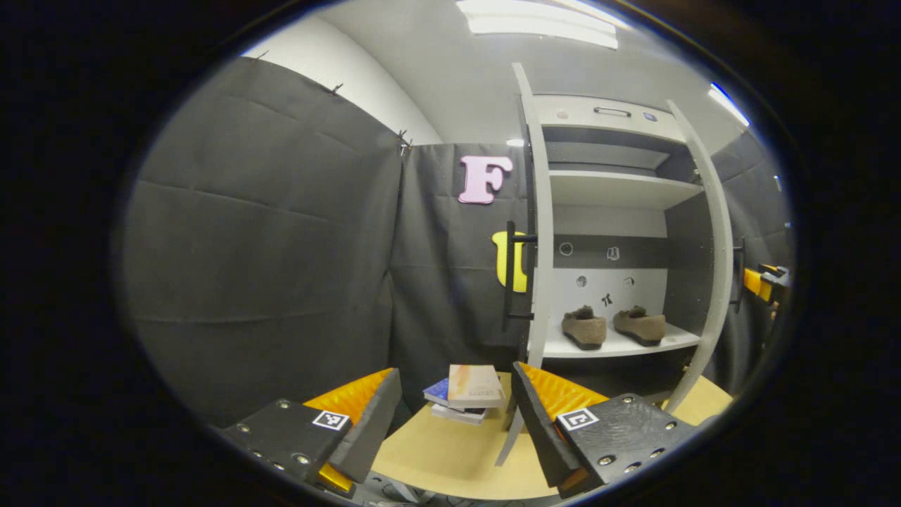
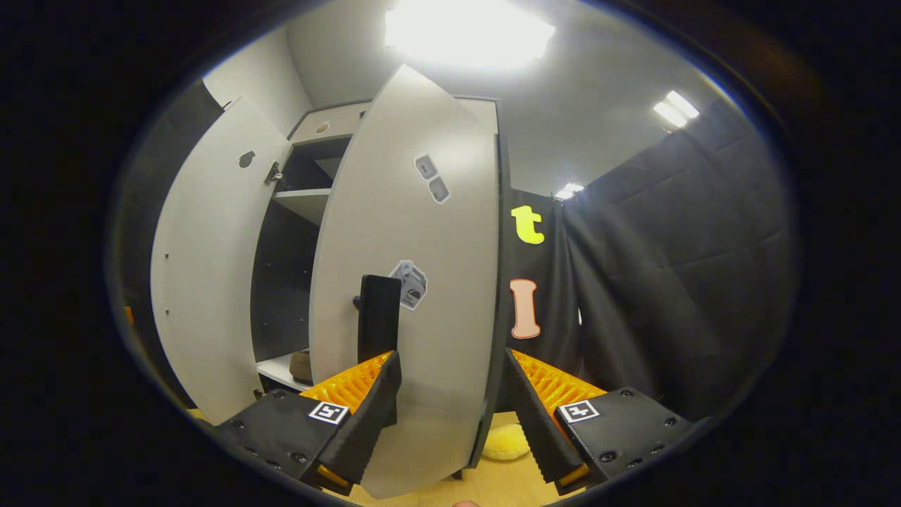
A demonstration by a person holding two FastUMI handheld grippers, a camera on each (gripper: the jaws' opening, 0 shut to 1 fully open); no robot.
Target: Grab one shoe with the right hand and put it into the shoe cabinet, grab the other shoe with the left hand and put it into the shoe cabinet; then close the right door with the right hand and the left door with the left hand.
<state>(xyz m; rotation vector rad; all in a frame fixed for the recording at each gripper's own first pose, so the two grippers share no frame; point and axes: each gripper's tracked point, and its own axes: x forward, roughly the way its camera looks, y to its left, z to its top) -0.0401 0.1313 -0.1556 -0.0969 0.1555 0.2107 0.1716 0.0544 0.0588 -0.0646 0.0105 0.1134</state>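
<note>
In the left gripper view, the left gripper (image 1: 450, 415) sits low with its jaws released and nothing between the fingers. Past the fingers, a stack of books (image 1: 466, 394) lies on the floor (image 1: 450, 458). To the right stands the cabinet (image 1: 612, 232), both doors swung out: the left door (image 1: 538, 232) is seen nearly edge-on with its black handle (image 1: 509, 274) facing the cloth wall, and the right door (image 1: 711, 253) stands at the far side. Both shoes (image 1: 612, 327) rest side by side on the lower shelf (image 1: 619, 345) (toes pointing inward, apart from each other). At the right edge, part of the right gripper (image 1: 766, 282) shows near the right door.

In the right gripper view, the left door (image 2: 204, 267) stands at left. A shoe (image 2: 301, 366) shows in the gap between the doors. The right door (image 2: 422, 282) stands directly ahead of the right gripper (image 2: 450, 408), whose jaws are released, straddling the door's lower edge; contact cannot be confirmed. The door's black handle (image 2: 379, 317) rises just above the left-hand finger (image 2: 366, 408). A yellow object (image 2: 507, 442) lies on the floor below.
</note>
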